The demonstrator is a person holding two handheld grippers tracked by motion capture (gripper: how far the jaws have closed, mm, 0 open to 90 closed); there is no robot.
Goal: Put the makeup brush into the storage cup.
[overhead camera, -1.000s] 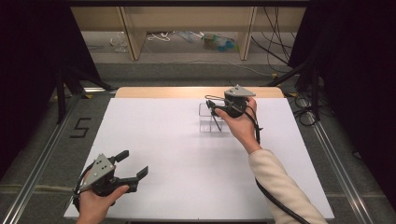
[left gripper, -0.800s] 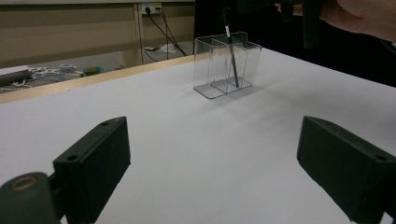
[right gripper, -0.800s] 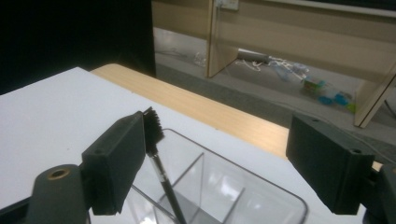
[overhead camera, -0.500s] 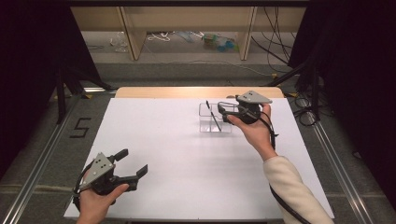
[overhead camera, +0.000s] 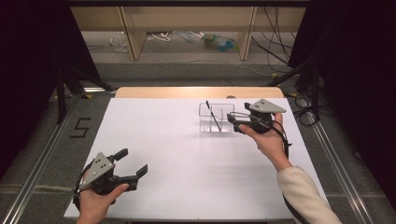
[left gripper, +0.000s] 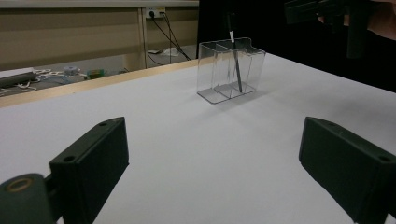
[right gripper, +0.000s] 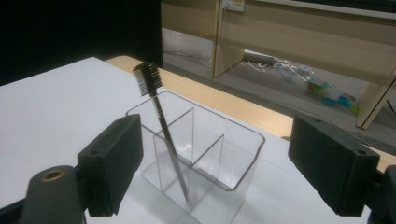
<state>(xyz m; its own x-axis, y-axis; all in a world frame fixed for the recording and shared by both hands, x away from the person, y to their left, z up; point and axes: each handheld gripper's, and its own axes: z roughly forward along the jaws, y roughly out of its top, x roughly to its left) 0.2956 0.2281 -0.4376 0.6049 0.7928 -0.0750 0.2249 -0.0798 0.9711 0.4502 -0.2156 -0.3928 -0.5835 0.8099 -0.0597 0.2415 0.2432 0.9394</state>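
Observation:
A clear divided organizer (overhead camera: 215,122) stands on the white table toward its far right. A thin black brush (overhead camera: 213,115) leans inside it with its comb head up, as the right gripper view shows at the brush (right gripper: 161,112) and organizer (right gripper: 243,177). My right gripper (overhead camera: 232,122) hangs just right of the organizer and points at it. Its jaws have just been opening and stand open, with nothing held between them. My left gripper (overhead camera: 134,162) stays near the front left of the table, open and empty, facing the organizer (left gripper: 229,70) from afar.
The white table top (overhead camera: 187,158) ends in a wooden strip (overhead camera: 196,92) at the far side. A floor mark "5" (overhead camera: 79,127) lies to the left. Shelf legs and cables (overhead camera: 215,42) lie beyond the table, with dark curtains on both sides.
My right gripper has drawn back to the right from above the organizer, and the brush stays standing inside. The left gripper has not moved.

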